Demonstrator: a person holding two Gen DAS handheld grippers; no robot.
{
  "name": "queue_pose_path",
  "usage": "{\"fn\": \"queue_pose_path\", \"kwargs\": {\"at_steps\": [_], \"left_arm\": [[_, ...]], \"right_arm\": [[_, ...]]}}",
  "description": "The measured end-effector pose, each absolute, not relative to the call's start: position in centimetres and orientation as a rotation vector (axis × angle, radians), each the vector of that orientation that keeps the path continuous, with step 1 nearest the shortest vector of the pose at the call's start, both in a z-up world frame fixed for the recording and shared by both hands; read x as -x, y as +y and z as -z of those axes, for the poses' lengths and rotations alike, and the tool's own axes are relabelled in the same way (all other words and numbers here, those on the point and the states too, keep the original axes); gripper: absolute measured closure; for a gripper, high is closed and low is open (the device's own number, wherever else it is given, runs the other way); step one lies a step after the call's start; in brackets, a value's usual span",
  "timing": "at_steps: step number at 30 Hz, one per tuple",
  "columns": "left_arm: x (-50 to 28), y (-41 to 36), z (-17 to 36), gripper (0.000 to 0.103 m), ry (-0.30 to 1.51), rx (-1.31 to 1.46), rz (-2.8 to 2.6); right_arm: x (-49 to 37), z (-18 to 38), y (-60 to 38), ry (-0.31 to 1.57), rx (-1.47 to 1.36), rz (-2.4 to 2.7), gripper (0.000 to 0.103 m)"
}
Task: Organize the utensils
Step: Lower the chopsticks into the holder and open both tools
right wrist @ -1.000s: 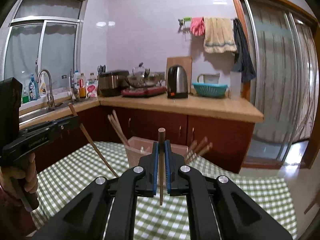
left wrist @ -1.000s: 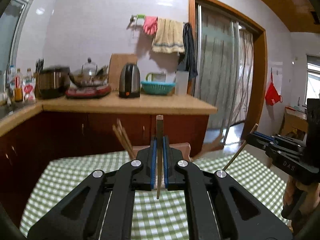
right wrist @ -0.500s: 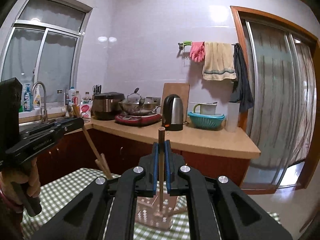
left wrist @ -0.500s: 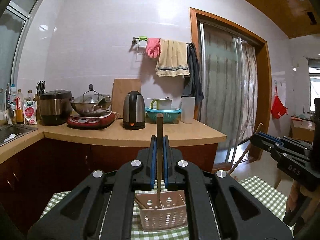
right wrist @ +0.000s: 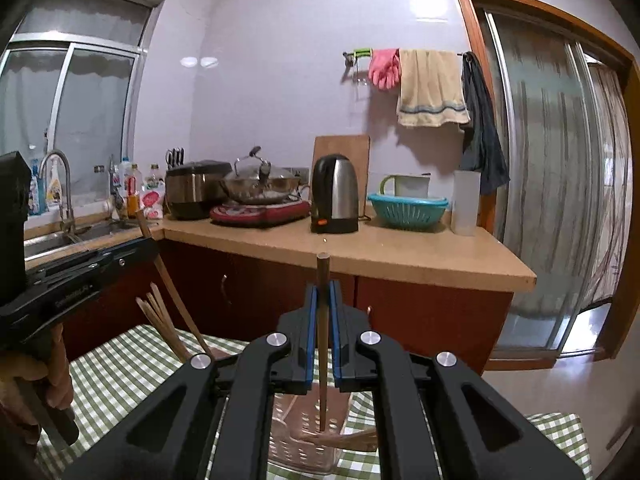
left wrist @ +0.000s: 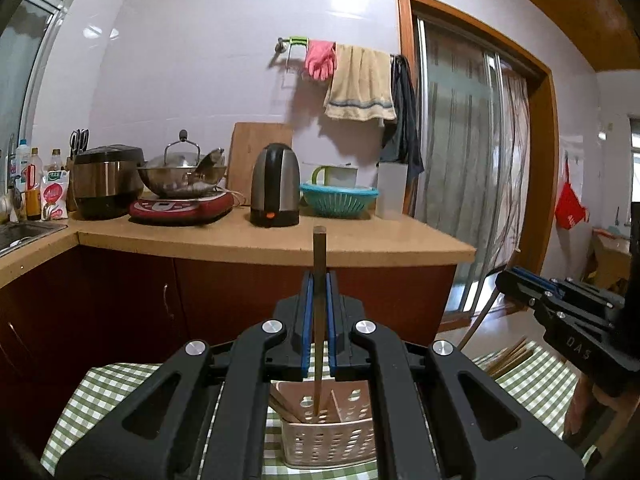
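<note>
A pinkish perforated utensil basket (left wrist: 332,440) stands on the green checked tablecloth (left wrist: 100,392), with several wooden chopsticks leaning inside it. My left gripper (left wrist: 318,280) is shut on an upright wooden chopstick (left wrist: 319,344), whose lower tip hangs inside the basket's mouth. My right gripper (right wrist: 324,288) is shut on another upright chopstick (right wrist: 323,344), tip down in the basket (right wrist: 304,424). In the right wrist view the left gripper (right wrist: 152,244) shows at the left. In the left wrist view the right gripper (left wrist: 504,280) shows at the right.
A few loose chopsticks (left wrist: 508,356) lie on the cloth to the right. Behind the table runs a wooden counter (left wrist: 280,244) with a kettle (left wrist: 276,184), a wok, a rice cooker and a teal colander (left wrist: 340,200). A sink (right wrist: 60,236) is left, a sliding door (right wrist: 560,200) right.
Both grippers have moved toward the basket with their chopsticks. The basket now sits right below the fingers, with both chopstick tips in its mouth.
</note>
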State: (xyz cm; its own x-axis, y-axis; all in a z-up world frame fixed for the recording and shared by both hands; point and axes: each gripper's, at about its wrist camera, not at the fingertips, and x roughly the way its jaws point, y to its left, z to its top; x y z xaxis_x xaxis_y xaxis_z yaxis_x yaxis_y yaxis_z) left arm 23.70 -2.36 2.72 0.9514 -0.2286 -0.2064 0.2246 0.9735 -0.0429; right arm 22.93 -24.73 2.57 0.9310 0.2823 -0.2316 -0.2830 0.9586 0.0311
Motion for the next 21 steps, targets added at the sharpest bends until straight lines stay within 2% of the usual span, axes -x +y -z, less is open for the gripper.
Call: {"fn": "queue_pose_path", "kwargs": {"at_steps": [17, 20, 21], "left_arm": [[-25.7, -3.0, 1.6, 0.097, 0.289, -0.022, 0.238], [-25.8, -3.0, 1.8, 0.084, 0.302, -0.022, 0.243], [-25.8, -3.0, 1.9, 0.075, 0.303, -0.021, 0.241]], "right_arm": [[-25.2, 1.0, -23.6, 0.319, 0.003, -0.292, 0.096], [-25.4, 0.9, -23.6, 0.323, -0.005, -0.288, 0.095], [-25.4, 0.9, -23.5, 0.324, -0.005, -0.288, 0.092]]}}
